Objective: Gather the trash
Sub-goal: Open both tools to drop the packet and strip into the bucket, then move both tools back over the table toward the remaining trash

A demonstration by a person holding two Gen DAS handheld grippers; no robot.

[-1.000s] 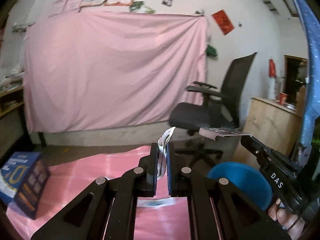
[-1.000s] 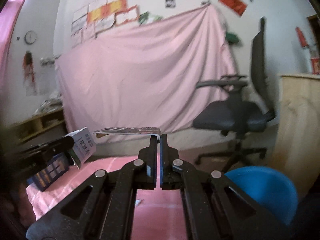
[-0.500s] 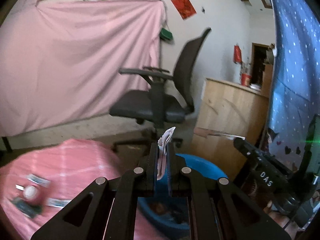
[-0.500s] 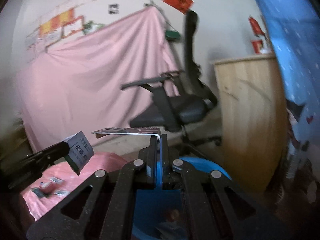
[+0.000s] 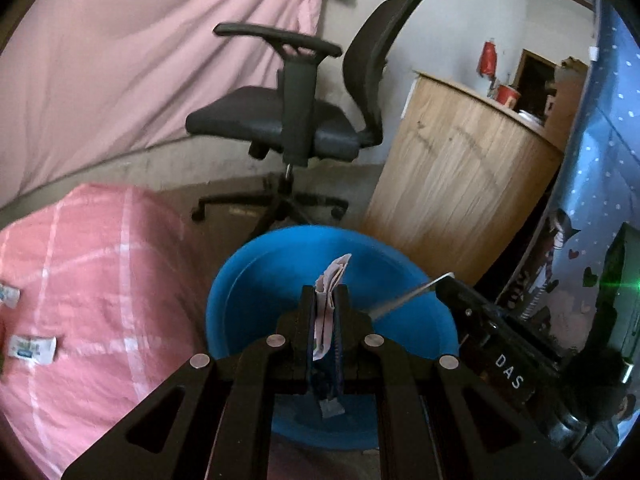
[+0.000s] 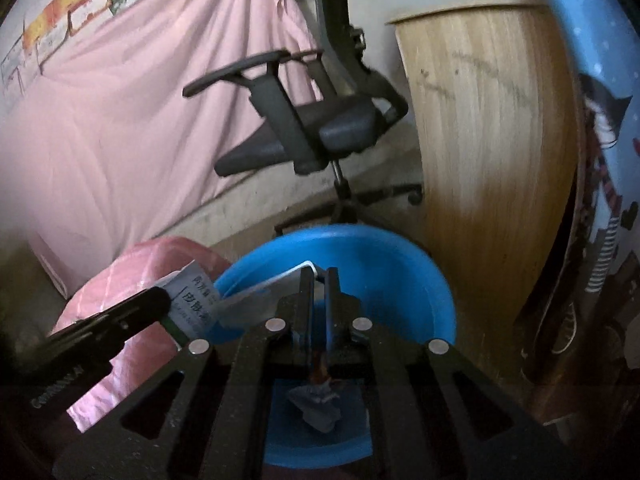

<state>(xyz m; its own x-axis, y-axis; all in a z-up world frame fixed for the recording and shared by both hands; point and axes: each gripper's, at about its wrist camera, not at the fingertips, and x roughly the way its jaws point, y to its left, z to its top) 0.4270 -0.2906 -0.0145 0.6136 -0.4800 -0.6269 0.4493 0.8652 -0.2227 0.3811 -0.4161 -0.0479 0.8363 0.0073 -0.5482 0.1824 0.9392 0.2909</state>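
My left gripper (image 5: 325,300) is shut on a folded paper wrapper (image 5: 332,280) and holds it over the blue basin (image 5: 256,280). My right gripper (image 6: 319,280) is shut on a flat grey wrapper (image 6: 256,300) that sticks out to the left, also above the blue basin (image 6: 400,264). In the right wrist view the left gripper (image 6: 160,304) shows at the left with its printed wrapper (image 6: 196,300). In the left wrist view the right gripper (image 5: 444,286) shows at the right with its thin wrapper (image 5: 408,298). Crumpled trash (image 6: 320,404) lies in the basin.
A pink-covered table (image 5: 80,280) at the left carries small wrappers (image 5: 32,348). A black office chair (image 5: 296,120) stands behind the basin. A wooden cabinet (image 5: 452,184) stands to the right, with a blue patterned curtain (image 5: 592,200) beside it.
Both grippers have swung right, away from the pink table, and tilted down over the blue basin. Both still hold their wrappers.
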